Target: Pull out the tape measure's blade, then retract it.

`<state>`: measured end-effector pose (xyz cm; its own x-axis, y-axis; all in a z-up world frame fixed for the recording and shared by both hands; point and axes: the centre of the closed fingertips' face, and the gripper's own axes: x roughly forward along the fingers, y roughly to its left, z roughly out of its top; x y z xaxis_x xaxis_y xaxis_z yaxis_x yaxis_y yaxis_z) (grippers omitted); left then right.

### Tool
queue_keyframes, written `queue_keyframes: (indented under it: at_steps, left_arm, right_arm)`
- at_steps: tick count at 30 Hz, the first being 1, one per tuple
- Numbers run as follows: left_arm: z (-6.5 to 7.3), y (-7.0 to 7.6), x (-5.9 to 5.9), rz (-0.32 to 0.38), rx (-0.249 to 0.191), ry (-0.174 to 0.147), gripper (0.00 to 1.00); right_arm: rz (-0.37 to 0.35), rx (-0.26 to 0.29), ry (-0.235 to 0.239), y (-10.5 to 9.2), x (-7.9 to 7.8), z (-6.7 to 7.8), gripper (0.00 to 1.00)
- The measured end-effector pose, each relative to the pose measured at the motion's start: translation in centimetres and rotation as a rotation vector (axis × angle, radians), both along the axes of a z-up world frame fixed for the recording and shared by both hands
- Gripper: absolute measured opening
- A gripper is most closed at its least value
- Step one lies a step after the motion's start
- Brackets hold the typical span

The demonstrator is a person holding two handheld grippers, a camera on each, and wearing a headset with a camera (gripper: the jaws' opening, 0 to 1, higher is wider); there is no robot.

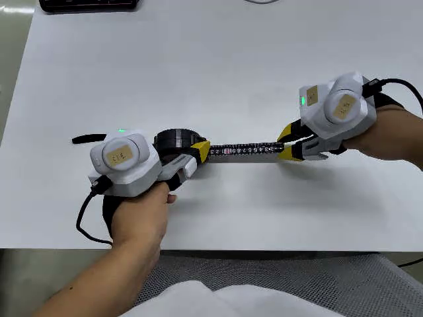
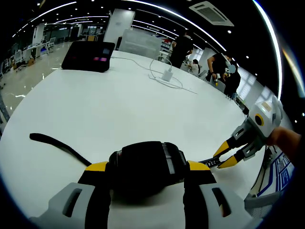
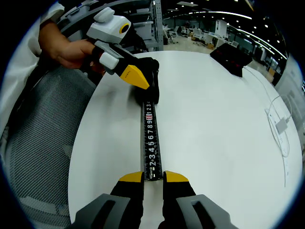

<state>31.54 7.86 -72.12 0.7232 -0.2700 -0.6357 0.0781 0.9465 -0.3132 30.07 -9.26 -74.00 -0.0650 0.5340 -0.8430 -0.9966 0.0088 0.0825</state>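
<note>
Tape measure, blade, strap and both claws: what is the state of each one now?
Left claw: shut on the tape measure.
Right claw: shut on the end of the blade.
Tape measure: lying on the table.
Blade: pulled partly out, straight.
Strap: lying loose on the table.

White table [image 1: 231, 59] — mesh chair [image 1: 277, 277], charger [image 2: 167, 75]
</note>
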Motion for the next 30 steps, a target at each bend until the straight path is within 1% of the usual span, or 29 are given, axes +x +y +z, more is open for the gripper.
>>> queue_keyframes:
  at_steps: [4,18,20,30]
  left_arm:
    - [0.0,0.0,0.0,-0.001,-0.001,0.000,0.57]
    - [0.1,0.0,0.0,-0.002,0.006,-0.002,0.57]
    - [0.1,0.0,0.0,-0.001,0.006,0.000,0.57]
    - [0.1,0.0,0.0,0.002,0.000,0.000,0.58]
  right_arm:
    - [0.001,0.002,0.007,0.0,-0.1,0.0,0.11]
    - [-0.001,0.003,0.010,0.0,-0.1,0.0,0.11]
    - [-0.008,0.019,0.018,0.2,-0.1,0.2,0.11]
    - [-0.003,0.034,0.019,1.5,-0.2,0.2,0.11]
